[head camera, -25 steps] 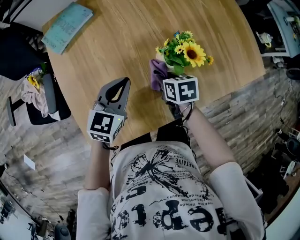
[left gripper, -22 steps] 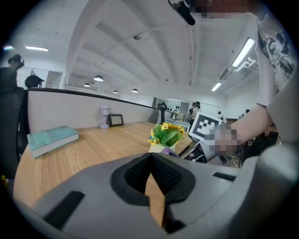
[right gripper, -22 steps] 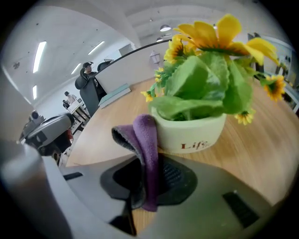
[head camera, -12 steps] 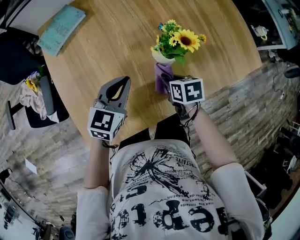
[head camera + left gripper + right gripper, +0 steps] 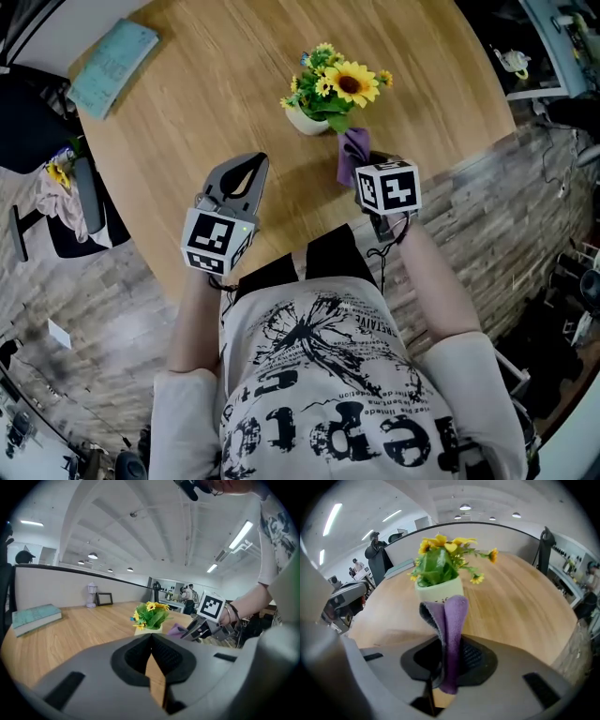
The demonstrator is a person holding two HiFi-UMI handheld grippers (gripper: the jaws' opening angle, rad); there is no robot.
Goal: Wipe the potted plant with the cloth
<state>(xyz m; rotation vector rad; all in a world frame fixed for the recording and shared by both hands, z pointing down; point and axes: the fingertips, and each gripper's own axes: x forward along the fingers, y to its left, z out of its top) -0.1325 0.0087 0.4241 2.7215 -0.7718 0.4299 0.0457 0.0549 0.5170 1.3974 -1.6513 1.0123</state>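
Cloth (image 5: 352,150) 1 | potted plant (image 5: 323,94) 1 | book (image 5: 112,67) 1 | left claw (image 5: 151,641), right claw (image 5: 447,663)

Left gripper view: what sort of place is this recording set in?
Probably an open-plan office or lab: ceiling strip lights overhead, a low partition behind the round wooden table, and people standing at cluttered benches beyond it.

We are in an open-plan office. Ahead of the left gripper (image 5: 151,635) we see a round wooden table (image 5: 79,630) with a book (image 5: 35,617), a partition (image 5: 47,585) behind it, strip lights (image 5: 241,534) overhead and people (image 5: 190,592) far beyond. An office chair (image 5: 33,117) stands left of that gripper.
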